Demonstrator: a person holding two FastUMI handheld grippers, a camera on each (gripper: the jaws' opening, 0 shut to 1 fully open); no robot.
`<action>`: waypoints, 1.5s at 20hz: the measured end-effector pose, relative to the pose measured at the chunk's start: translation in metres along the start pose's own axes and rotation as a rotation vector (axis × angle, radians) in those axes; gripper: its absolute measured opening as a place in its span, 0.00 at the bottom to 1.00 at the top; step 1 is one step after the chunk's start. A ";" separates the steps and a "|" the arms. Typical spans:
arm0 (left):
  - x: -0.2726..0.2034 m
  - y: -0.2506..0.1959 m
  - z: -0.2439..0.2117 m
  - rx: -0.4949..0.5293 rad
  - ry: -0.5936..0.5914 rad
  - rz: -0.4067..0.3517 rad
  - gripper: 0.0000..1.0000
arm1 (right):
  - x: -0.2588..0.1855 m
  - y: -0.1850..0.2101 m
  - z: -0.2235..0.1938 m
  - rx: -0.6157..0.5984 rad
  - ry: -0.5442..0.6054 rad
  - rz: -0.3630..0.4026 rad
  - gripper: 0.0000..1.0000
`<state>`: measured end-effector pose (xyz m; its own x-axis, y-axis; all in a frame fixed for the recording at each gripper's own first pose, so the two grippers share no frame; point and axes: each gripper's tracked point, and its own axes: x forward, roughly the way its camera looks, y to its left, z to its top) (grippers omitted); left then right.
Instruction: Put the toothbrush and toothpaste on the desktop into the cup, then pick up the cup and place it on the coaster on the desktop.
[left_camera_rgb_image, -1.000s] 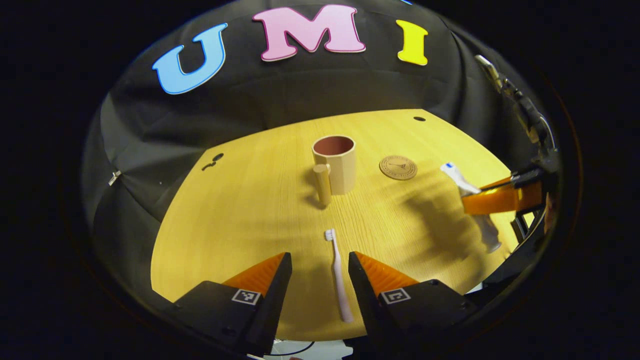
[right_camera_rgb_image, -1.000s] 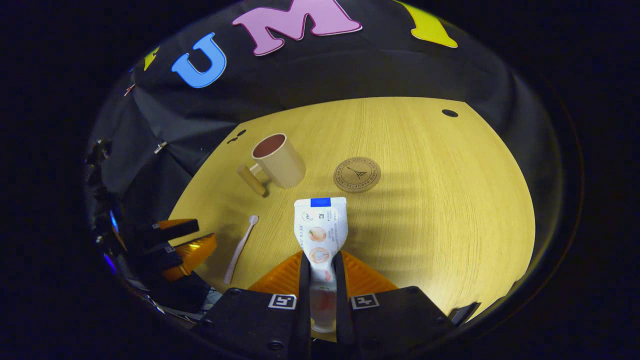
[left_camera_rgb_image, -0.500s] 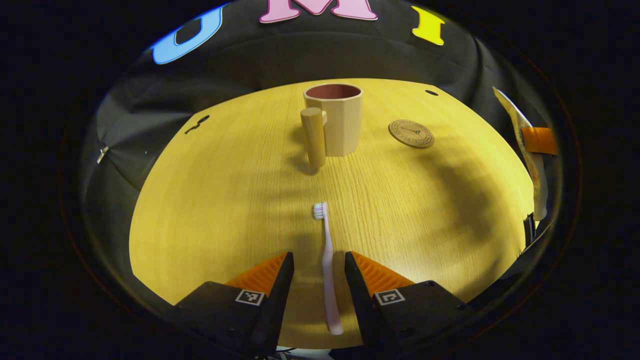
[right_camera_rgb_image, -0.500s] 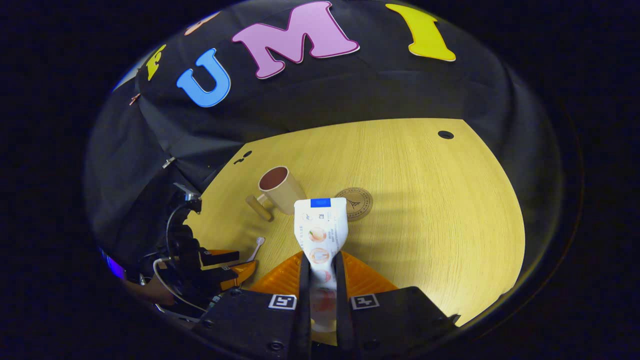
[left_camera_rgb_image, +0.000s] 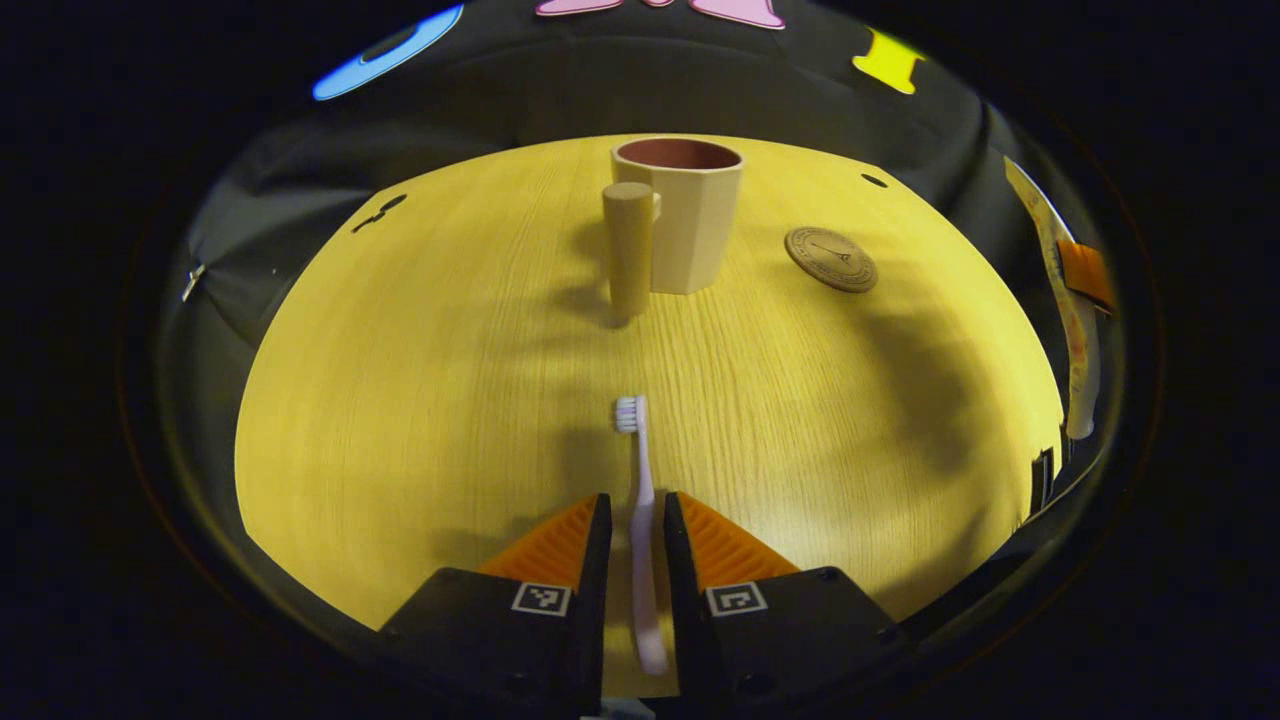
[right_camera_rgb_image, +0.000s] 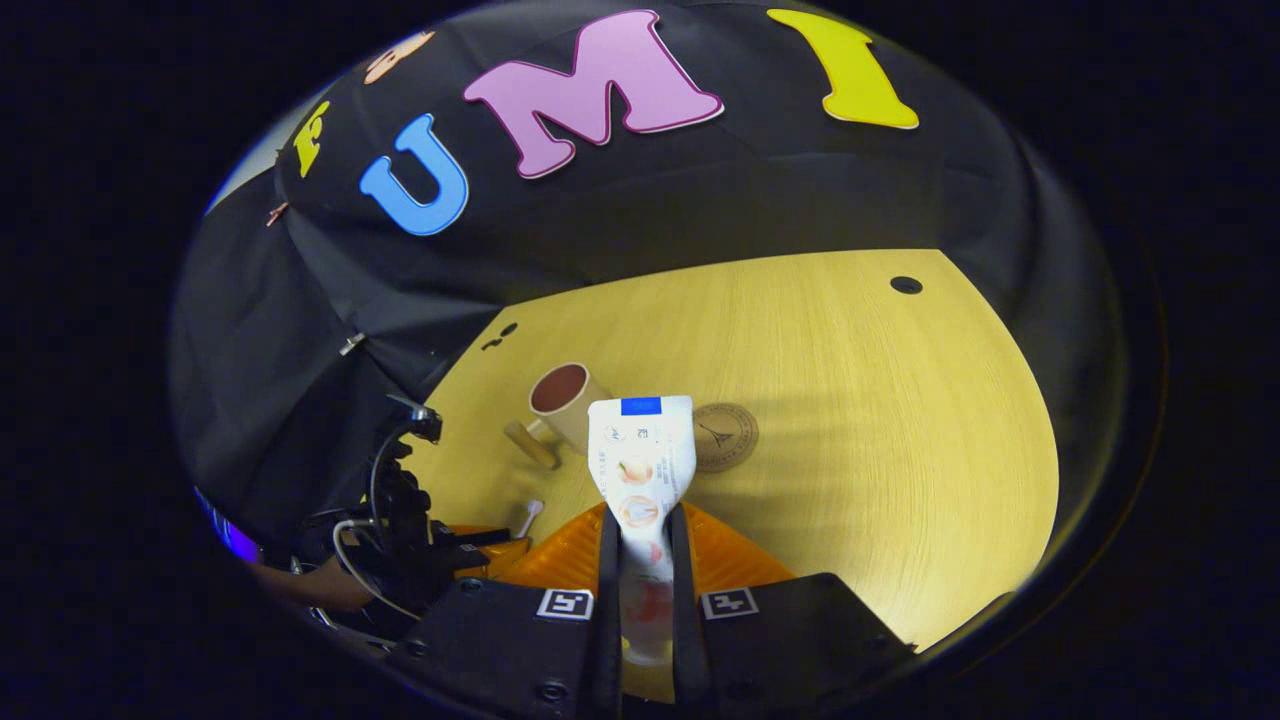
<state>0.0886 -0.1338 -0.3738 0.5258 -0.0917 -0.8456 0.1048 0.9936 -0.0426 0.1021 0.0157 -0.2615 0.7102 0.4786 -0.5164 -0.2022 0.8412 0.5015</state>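
— Pink toothbrush (left_camera_rgb_image: 640, 510) first: where is it?
— Flat on the wooden tabletop (left_camera_rgb_image: 420, 400), bristles toward the cup; the left tongs (left_camera_rgb_image: 632, 520) sit close on either side of its handle. Whether both fingers press it, I cannot tell.
— And the right tongs (right_camera_rgb_image: 640, 530)?
— Clamped on the toothpaste tube (right_camera_rgb_image: 641, 450), held above the tabletop.
— Farther out?
— 1 beige cup (left_camera_rgb_image: 690, 215) stands upright, its handle toward the left tongs, the round coaster (left_camera_rgb_image: 830, 259) near it.

pink toothbrush (left_camera_rgb_image: 639, 505) flat on desktop; toothpaste (right_camera_rgb_image: 641, 470) lifted; beige cup (left_camera_rgb_image: 690, 215) upright beside coaster (left_camera_rgb_image: 830, 259).
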 end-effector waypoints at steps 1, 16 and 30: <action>0.001 0.003 0.000 -0.002 0.007 0.012 0.28 | 0.002 0.004 0.008 0.001 -0.019 0.017 0.24; -0.065 -0.006 0.059 -0.207 -0.338 -0.244 0.06 | 0.052 0.089 0.136 0.082 -0.325 0.378 0.23; -0.162 -0.003 0.159 -0.305 -0.664 -0.296 0.06 | 0.177 0.103 0.145 0.045 -0.342 0.389 0.24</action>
<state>0.1372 -0.1320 -0.1517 0.9166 -0.2799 -0.2853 0.1336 0.8874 -0.4413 0.3041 0.1509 -0.2004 0.7693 0.6381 -0.0331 -0.4713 0.6017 0.6448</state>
